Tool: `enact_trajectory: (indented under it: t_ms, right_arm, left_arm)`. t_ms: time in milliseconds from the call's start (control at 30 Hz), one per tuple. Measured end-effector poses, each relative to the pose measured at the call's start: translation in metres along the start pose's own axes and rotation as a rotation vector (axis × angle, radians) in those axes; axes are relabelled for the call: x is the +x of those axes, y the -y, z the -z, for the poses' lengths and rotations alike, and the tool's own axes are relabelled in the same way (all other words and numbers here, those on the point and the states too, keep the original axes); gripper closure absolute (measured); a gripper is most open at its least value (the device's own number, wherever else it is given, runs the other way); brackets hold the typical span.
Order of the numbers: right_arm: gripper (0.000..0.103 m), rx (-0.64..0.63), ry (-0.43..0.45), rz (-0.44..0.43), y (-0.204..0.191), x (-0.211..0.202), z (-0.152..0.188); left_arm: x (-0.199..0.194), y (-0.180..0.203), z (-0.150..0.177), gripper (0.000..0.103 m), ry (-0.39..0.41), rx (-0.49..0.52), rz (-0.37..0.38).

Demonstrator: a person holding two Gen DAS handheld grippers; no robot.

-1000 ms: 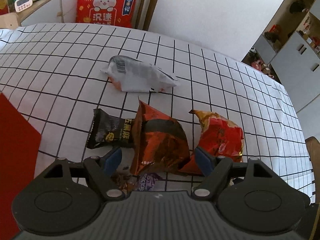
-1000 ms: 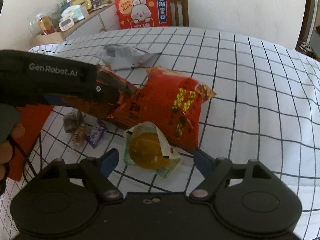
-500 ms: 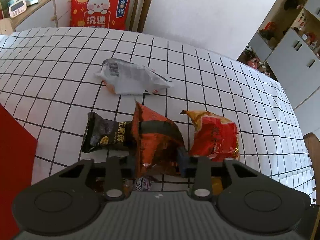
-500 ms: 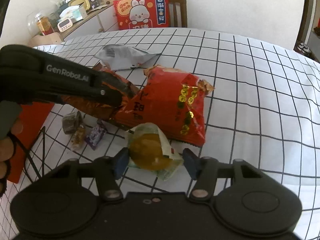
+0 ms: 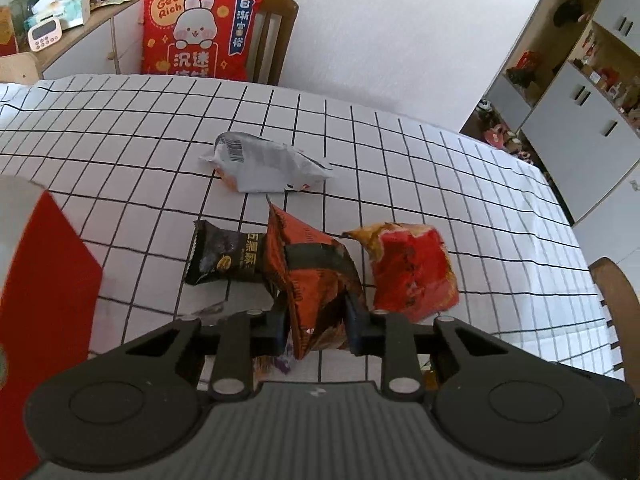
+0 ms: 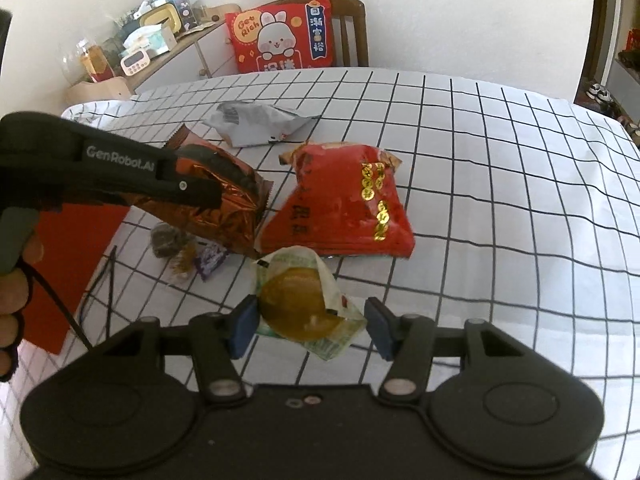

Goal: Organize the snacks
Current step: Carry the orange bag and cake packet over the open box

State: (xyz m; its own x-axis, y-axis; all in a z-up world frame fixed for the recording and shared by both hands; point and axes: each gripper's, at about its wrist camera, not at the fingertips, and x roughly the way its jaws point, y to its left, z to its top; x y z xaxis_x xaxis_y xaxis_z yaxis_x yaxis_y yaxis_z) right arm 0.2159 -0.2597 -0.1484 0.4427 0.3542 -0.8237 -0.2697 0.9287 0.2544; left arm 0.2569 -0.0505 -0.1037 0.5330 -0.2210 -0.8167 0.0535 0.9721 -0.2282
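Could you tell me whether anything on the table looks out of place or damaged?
Nothing looks spilled or torn. The snacks lie scattered and crumpled on the checked tablecloth: the white packet sits label-down, and the copper-orange bag is squeezed upright in the left gripper. The right gripper brackets the pastry packet.

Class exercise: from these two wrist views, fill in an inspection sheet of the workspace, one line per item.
Surface: table under a white black-grid cloth.
Job's things: copper foil bag, red snack bag, black packet, white pouch, yellow pastry packet, small candies.
Clutter: red sheet at the left edge.
Grippers: left gripper shut on the copper foil bag; right gripper open around the pastry packet.
Cables: black cord by the person's hand.
Surroundings: chair with rabbit cushion, sideboard, shelving.
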Motion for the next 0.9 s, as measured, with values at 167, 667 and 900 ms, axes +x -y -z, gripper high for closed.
enact_trajectory:
  t_ms: [167,667,900]
  right_arm:
    - [0.046,-0.005,0.023,-0.025,-0.008,-0.024,0.002]
    - [0.046,-0.052,0.083,-0.102,-0.054,-0.087,0.002]
    - [0.046,-0.089,0.118,-0.152,-0.086,-0.104,-0.004]
  left_arm:
    - [-0.027,-0.004,0.009,0.076,0.014,-0.008,0.000]
    - [-0.117,-0.026,0.035,0.076,0.073,-0.021,0.007]
    - [-0.158,-0.048,0.046,0.076,0.124,-0.036,0.010]
